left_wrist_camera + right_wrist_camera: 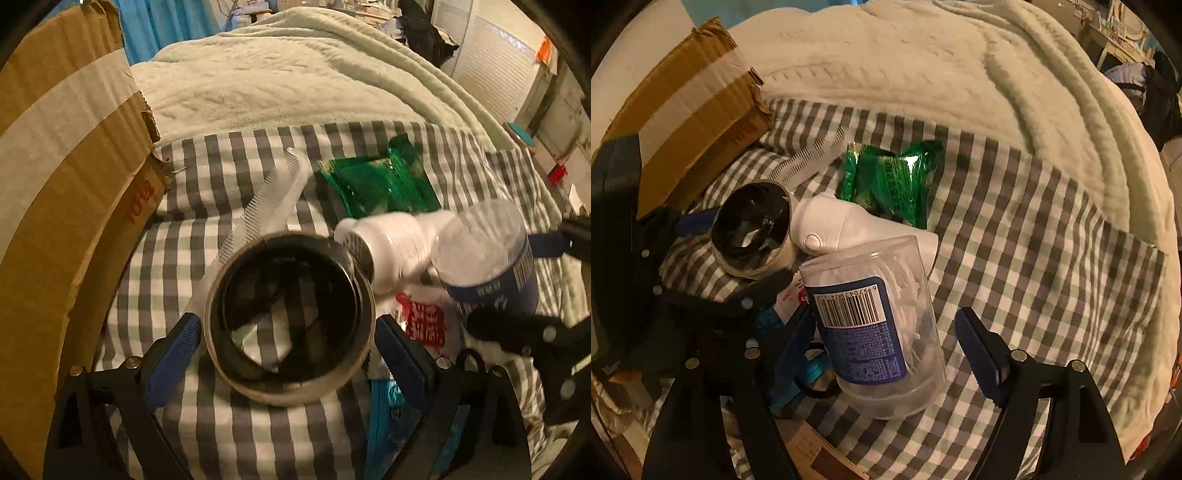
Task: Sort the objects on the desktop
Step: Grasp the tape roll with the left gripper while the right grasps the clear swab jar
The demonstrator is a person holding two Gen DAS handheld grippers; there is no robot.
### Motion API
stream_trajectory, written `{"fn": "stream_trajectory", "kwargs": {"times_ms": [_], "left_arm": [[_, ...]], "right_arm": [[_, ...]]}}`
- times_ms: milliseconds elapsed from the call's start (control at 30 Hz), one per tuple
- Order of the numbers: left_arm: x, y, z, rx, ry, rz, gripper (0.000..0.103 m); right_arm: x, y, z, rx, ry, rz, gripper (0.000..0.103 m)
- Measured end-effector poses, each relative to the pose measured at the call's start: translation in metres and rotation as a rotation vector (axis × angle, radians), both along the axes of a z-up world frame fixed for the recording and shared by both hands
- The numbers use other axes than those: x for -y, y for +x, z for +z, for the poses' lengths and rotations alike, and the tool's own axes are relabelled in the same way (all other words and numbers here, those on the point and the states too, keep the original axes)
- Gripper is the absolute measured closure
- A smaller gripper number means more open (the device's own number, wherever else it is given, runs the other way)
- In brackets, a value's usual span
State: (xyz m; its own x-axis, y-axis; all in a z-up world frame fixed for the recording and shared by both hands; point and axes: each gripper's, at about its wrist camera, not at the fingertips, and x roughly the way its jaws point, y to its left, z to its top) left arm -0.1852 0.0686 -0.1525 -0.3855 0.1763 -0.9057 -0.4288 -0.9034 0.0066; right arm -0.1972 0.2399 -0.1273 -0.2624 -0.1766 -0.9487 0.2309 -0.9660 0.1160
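A roll of clear tape stands on its edge on the checked cloth, between the blue pads of my left gripper, which is open with a gap on both sides. The roll also shows in the right wrist view. A clear tub of cotton swabs with a blue label lies between the fingers of my right gripper, which is open around it. The tub also shows in the left wrist view. A white hair dryer, a clear comb and a green packet lie behind.
A taped cardboard box stands at the left. A cream blanket is heaped behind the checked cloth. A red and white sachet and a teal packet lie between the grippers.
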Motion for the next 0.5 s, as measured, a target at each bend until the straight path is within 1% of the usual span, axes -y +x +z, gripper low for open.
{"fn": "stream_trajectory", "kwargs": {"times_ms": [33,67,167,267,367,433,500], "left_arm": [[0.001,-0.001,0.001,0.012,0.012,0.003,0.019],[0.003,-0.002,0.001,0.030,0.024,0.009,0.019],[0.009,0.000,0.006,0.046,0.064,0.035,0.019],[0.011,0.009,0.019,0.030,0.074,0.023,0.019],[0.013,0.018,0.040,-0.008,0.084,0.001,0.019],[0.016,0.025,0.058,-0.031,0.100,-0.001,0.019],[0.021,0.025,0.074,-0.039,0.119,0.004,0.019]], "right_arm": [[0.000,0.000,0.001,0.000,-0.011,0.009,0.034],[0.000,0.001,0.002,-0.001,-0.004,0.011,0.038],[-0.002,0.003,0.006,-0.005,-0.005,0.003,0.038],[-0.007,0.006,0.012,0.003,-0.034,-0.027,0.038],[-0.007,0.011,0.029,-0.030,-0.024,-0.021,0.038],[-0.005,0.017,0.044,-0.062,-0.011,-0.015,0.038],[-0.003,0.022,0.063,-0.088,-0.013,-0.011,0.038]]}}
